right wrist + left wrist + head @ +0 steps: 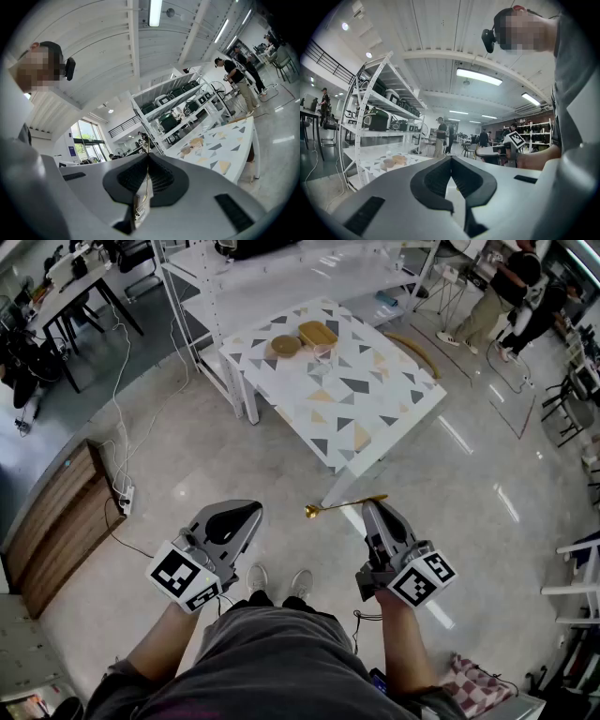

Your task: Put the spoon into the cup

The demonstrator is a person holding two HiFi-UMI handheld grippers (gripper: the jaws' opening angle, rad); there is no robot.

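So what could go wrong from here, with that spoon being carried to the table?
The right gripper pinches the gold spoon only by its handle end, with the rest sticking out sideways, so it might swivel or slip. On the table, the bowl and yellow dish crowd the far corner, so the spoon may bump one.
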